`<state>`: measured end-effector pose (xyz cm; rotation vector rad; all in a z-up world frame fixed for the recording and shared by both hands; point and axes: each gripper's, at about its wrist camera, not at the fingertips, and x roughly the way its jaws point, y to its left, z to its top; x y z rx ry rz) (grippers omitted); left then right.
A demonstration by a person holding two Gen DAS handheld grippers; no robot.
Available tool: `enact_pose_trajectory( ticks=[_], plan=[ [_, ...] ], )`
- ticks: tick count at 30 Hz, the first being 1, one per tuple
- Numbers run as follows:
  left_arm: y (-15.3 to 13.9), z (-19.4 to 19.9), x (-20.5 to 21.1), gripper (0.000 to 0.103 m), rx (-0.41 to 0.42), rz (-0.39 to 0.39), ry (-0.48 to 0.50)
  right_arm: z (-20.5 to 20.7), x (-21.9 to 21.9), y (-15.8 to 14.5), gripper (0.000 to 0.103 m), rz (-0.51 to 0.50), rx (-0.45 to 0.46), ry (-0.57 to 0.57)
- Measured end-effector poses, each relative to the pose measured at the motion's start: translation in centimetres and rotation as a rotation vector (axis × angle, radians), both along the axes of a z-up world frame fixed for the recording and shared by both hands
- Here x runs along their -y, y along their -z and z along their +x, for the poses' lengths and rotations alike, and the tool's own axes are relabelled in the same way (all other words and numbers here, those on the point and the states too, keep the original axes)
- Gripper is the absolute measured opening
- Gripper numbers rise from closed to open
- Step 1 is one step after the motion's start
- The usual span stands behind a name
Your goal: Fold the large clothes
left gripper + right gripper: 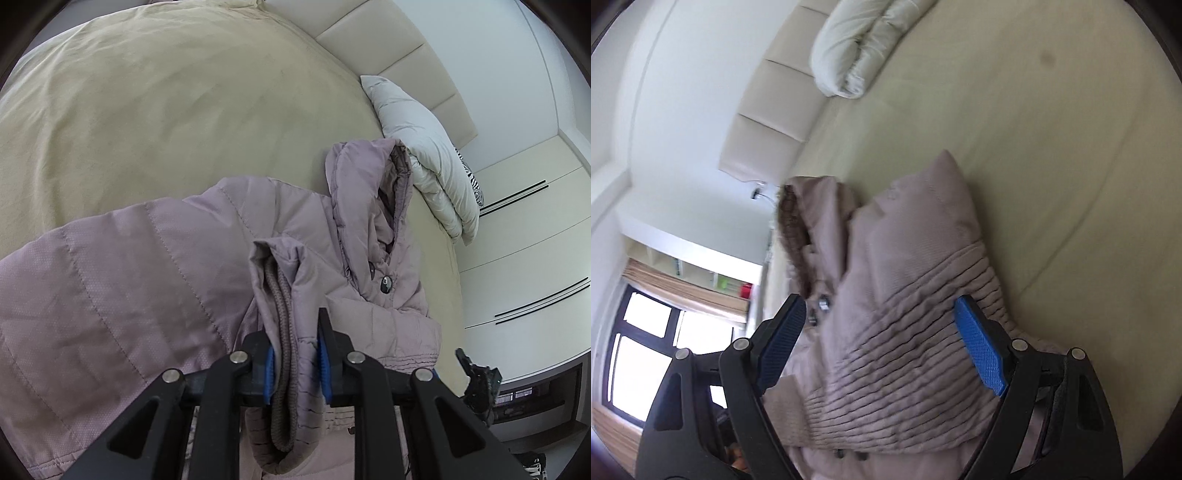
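Observation:
A mauve quilted hooded jacket [122,280] lies on a bed with a cream sheet [177,96]. My left gripper [295,354] is shut on the jacket's sleeve cuff [284,332], with its ribbed knit lining between the blue pads. The hood [365,177] lies beyond, near the pillow. In the right wrist view the jacket [908,332] fills the space between the fingers of my right gripper [882,314], which is open wide just above its pleated part. The fur-trimmed hood [798,221] lies at the bed's edge.
A white pillow [424,147] lies by the padded headboard [399,48], also seen in the right wrist view [857,48]. White wardrobe doors [524,236] stand past the bed. A window [646,354] and shelves [694,273] are at the left.

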<state>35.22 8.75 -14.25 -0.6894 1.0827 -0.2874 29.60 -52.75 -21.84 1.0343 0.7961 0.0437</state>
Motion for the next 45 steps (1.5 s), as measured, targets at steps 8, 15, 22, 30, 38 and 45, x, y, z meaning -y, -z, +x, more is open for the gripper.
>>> enact_pose_trajectory(
  ticks=[8,15,22,30,38,45],
  plan=[
    [2.8,0.9,-3.0,0.031,-0.038,-0.010,-0.063,-0.6,2.4,1.2,0.077,-0.019,0.014,0.032],
    [-1.2,-1.6,-4.4,0.045,0.079,0.138,-0.153,-1.5,4.0,-2.7,0.077,0.045,0.147,0.097],
    [-0.1,-1.1,2.8,0.045,0.117,0.224,0.046,3.0,1.8,2.5,0.077,-0.030,0.007,0.028],
    [1.9,-1.0,3.1,0.045,0.108,0.232,0.041,3.0,-1.3,-2.1,0.077,-0.094,0.130,-0.028],
    [-2.6,-8.8,-3.2,0.051,0.195,0.116,-0.061,2.4,-3.5,-2.7,0.077,-0.209,0.052,-0.053],
    [-2.7,-22.6,-12.5,0.066,0.201,0.033,-0.289,-4.3,-9.2,-7.2,0.077,-0.151,0.202,-0.174]
  ],
)
